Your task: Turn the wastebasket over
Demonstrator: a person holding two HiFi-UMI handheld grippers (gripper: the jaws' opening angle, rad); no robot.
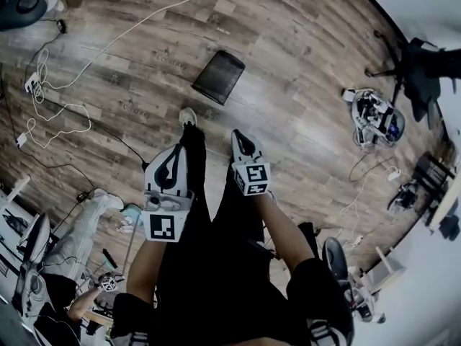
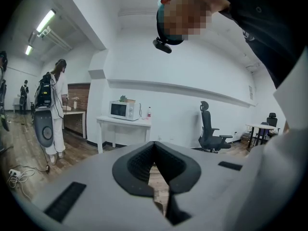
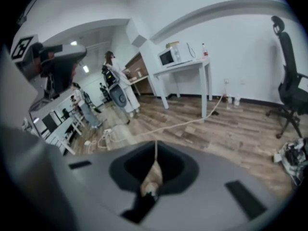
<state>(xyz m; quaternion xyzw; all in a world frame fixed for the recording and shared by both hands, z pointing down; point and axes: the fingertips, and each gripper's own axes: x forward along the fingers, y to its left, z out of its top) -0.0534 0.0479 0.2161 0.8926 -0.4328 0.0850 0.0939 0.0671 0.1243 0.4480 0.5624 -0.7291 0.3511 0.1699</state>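
The left gripper [image 1: 175, 153] and the right gripper [image 1: 240, 139] were held side by side over black trousers [image 1: 216, 265]. A marker cube [image 1: 252, 179] was seen at the back of the right one. The left gripper's jaws were pressed tight together, and nothing was held in them. The right gripper's jaws were closed up too, and only floor was seen past their tips. A light shoe [image 1: 187, 116] was set on the wooden floor [image 1: 288, 42] just ahead of the left gripper. Farther out, well apart from both grippers, the black wastebasket [image 1: 218, 76] was seen on the floor, and it looked to be on its side. A white cable [image 1: 122, 31] was laid across the boards beyond it. Far off, a microwave [image 2: 124, 110] was seen on a white table [image 2: 122, 124] by the wall.
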